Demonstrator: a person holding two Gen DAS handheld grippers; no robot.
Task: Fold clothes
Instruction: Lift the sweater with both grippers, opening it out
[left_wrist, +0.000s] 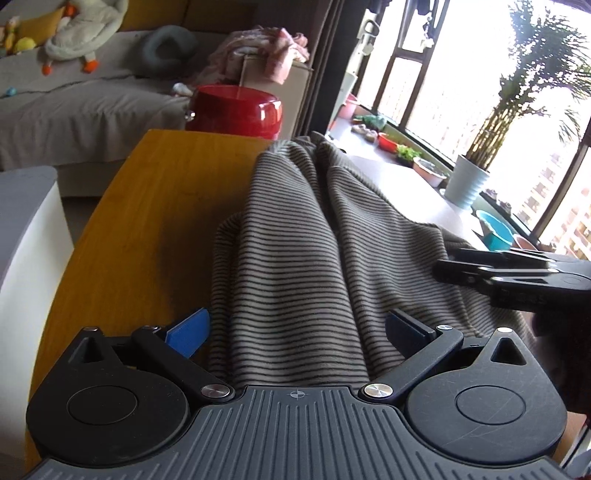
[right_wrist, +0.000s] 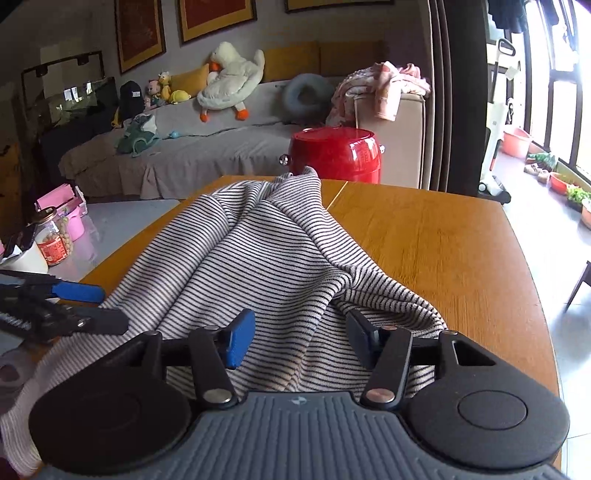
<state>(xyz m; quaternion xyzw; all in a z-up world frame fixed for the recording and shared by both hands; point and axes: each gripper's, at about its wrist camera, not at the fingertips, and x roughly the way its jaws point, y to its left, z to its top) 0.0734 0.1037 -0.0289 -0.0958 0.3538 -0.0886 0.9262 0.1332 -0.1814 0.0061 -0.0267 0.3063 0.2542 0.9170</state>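
Observation:
A grey shirt with thin black stripes (left_wrist: 295, 236) (right_wrist: 255, 258) lies bunched in long folds on the wooden table (left_wrist: 147, 221) (right_wrist: 443, 258). Its near end runs up between the fingers of both grippers. My left gripper (left_wrist: 297, 321) stands wide open around one bundle of the cloth, its blue pads (left_wrist: 188, 332) clear at the sides. In the right wrist view it shows at the left edge as the left gripper (right_wrist: 85, 306). My right gripper (right_wrist: 301, 332) is open too, narrower, with folds of the shirt between its pads (right_wrist: 240, 343). From the left wrist view the right gripper (left_wrist: 454, 267) reaches in at the right.
A red round pot (left_wrist: 236, 110) (right_wrist: 336, 153) stands beyond the table's far edge, in front of a grey sofa (right_wrist: 207, 155) with soft toys. A low grey side table (right_wrist: 122, 218) with a jar (right_wrist: 53, 240) is at the left. Plant pots (left_wrist: 465, 181) line the window.

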